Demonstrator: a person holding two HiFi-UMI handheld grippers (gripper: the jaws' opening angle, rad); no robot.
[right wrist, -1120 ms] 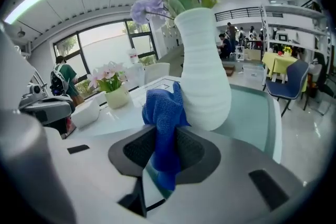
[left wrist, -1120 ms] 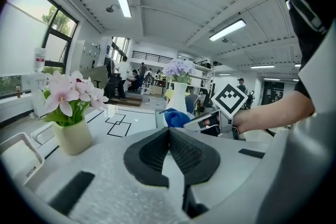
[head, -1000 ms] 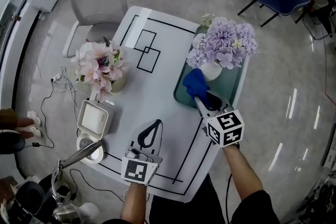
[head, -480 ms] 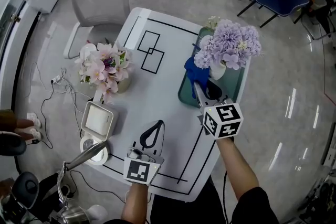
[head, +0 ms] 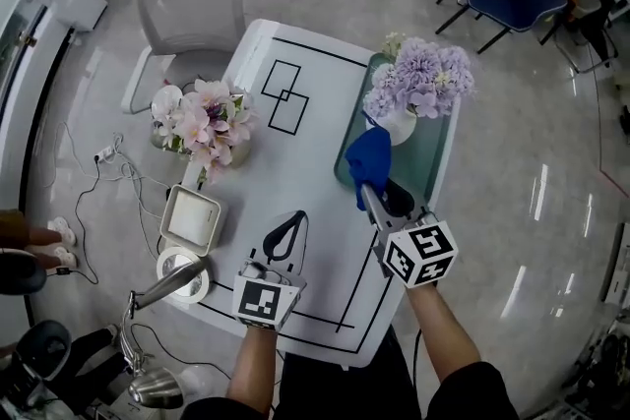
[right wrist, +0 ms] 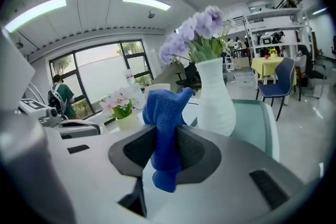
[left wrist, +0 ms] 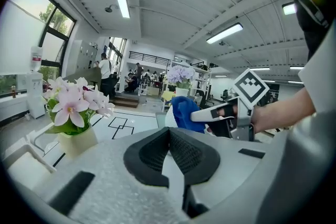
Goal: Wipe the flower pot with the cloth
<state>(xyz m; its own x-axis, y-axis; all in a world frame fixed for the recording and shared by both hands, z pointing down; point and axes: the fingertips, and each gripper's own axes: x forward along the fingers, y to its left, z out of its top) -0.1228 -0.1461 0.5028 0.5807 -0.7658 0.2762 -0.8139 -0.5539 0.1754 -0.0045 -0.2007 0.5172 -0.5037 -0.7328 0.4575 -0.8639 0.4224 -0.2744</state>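
Note:
A white flower pot (head: 399,126) (right wrist: 214,97) with purple flowers (head: 418,79) stands on a green tray (head: 430,156) at the table's right edge. My right gripper (head: 365,193) (right wrist: 167,148) is shut on a blue cloth (head: 368,159) (right wrist: 164,128), which hangs just left of the pot; whether it touches the pot is unclear. My left gripper (head: 292,218) (left wrist: 169,139) is shut with nothing in it, above the table's near middle. The blue cloth (left wrist: 184,113) and the right gripper also show in the left gripper view.
A pale pot of pink flowers (head: 204,123) (left wrist: 75,139) stands at the table's left edge. Near it lie a white square box (head: 191,216) and a round lamp base (head: 182,275). A grey chair (head: 187,10) sits behind the table (head: 295,172).
The view has shifted a little. The right gripper with the blue cloth stays beside the white pot, the cloth now slightly lower against it. The left gripper has hardly moved.

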